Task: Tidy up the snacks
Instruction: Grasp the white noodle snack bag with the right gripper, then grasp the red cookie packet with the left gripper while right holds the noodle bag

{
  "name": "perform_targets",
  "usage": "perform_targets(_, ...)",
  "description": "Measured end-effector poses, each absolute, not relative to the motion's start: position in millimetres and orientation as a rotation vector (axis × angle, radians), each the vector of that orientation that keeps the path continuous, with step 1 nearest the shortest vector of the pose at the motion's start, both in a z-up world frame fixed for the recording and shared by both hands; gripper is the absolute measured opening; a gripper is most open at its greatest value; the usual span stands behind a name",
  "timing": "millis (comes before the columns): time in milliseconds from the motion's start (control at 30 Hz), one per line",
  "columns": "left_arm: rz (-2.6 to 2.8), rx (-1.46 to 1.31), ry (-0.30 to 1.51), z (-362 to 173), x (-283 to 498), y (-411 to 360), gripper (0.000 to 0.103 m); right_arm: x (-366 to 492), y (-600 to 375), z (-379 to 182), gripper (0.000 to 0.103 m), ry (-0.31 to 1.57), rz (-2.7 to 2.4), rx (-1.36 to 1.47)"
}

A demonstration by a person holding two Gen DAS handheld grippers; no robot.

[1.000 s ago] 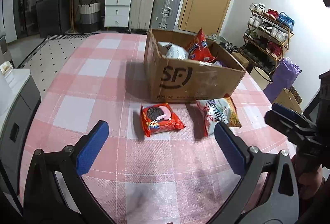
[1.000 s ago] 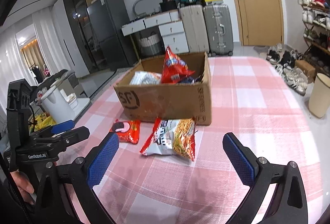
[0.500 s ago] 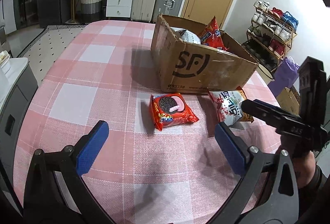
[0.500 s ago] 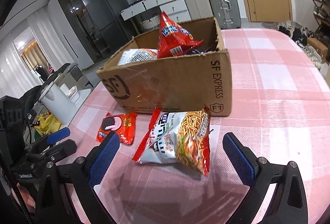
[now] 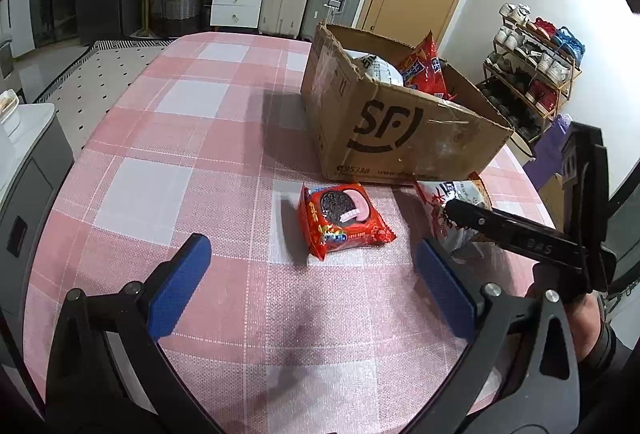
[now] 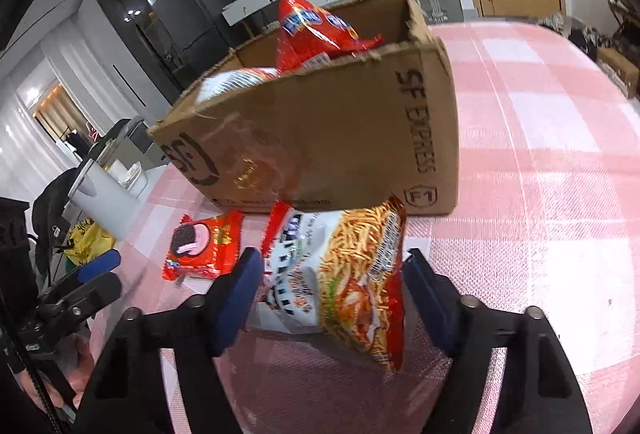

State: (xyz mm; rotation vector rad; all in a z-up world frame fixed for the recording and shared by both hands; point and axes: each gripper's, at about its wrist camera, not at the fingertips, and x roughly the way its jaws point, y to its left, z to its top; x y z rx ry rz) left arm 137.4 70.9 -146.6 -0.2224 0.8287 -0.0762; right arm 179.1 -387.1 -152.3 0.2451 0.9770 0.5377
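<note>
Right gripper [image 6: 328, 286] fingers pinch noodle bag [image 6: 340, 270], lower centre; left gripper [image 5: 312, 286] wide open, empty, below cookie pack [image 5: 344, 220].

Red cookie pack [image 5: 344, 220] and noodle-snack bag [image 6: 344, 274] flat on the cloth before the half-filled SF carton [image 5: 400, 138]

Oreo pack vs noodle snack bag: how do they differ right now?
The Oreo pack is all red with a cookie picture; the noodle snack bag is white and red, showing noodles. The Oreo pack is smaller. It lies untouched ahead of the open left gripper; the right gripper brackets the bag. Both sit outside the cardboard box.
</note>
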Motion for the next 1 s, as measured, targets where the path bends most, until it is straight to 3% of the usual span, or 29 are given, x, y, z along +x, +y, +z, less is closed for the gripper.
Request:
perform_targets(433, -0.054, -0.214, 0.842, -143.7, 134.9, 66.3, 0.102, 174.4, -399.6, -151.8, 0.048, 0.95, 0.584, 0.292)
perform_targets(1000, -0.045, -0.165, 0.87, -140.0, 150.2, 59.1, 0.102, 139.4, -438.8, -133.3, 0.047, 0.885, 0.615, 0.346)
